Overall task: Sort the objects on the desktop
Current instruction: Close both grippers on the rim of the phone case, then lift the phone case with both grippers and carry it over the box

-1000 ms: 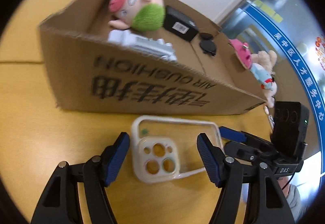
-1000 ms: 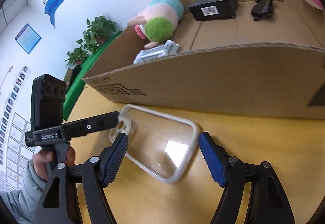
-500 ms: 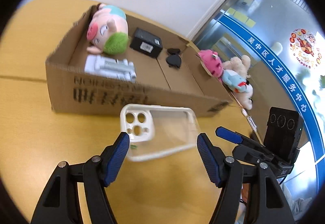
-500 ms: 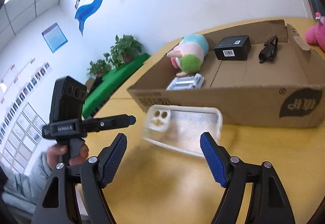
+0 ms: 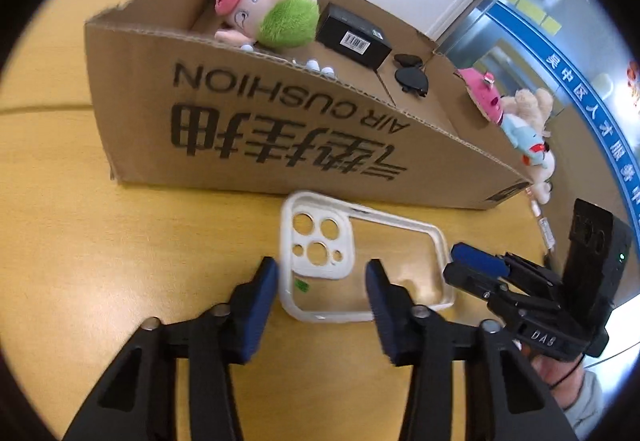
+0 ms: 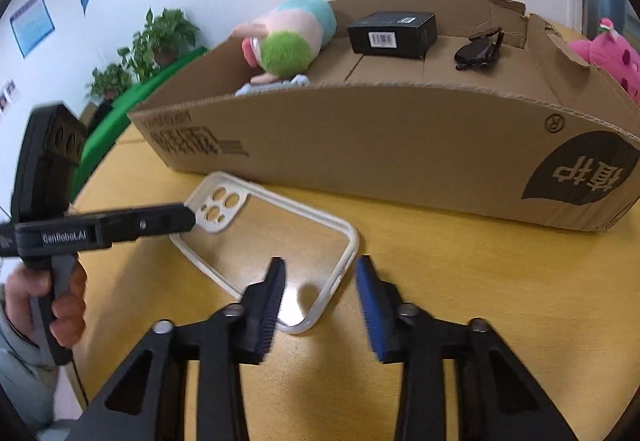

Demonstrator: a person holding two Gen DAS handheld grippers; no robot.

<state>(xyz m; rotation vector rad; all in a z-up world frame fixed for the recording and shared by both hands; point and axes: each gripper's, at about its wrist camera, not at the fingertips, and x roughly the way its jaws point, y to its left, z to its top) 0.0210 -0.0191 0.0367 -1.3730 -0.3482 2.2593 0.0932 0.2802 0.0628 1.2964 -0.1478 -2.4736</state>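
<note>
Both my grippers, left gripper [image 5: 320, 277] and right gripper [image 6: 320, 281], hover low with jaws apart, each straddling an end of the clear, white-rimmed phone case [image 5: 360, 265] lying flat on the smooth wooden table [image 5: 120, 241] just before the corrugated cardboard box [image 5: 280, 129].

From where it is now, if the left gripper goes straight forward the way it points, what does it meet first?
Most likely the phone case lying on the table: its camera end sits between the open left gripper fingers. Beyond it stands the cardboard box wall. Depth is unclear.
</note>
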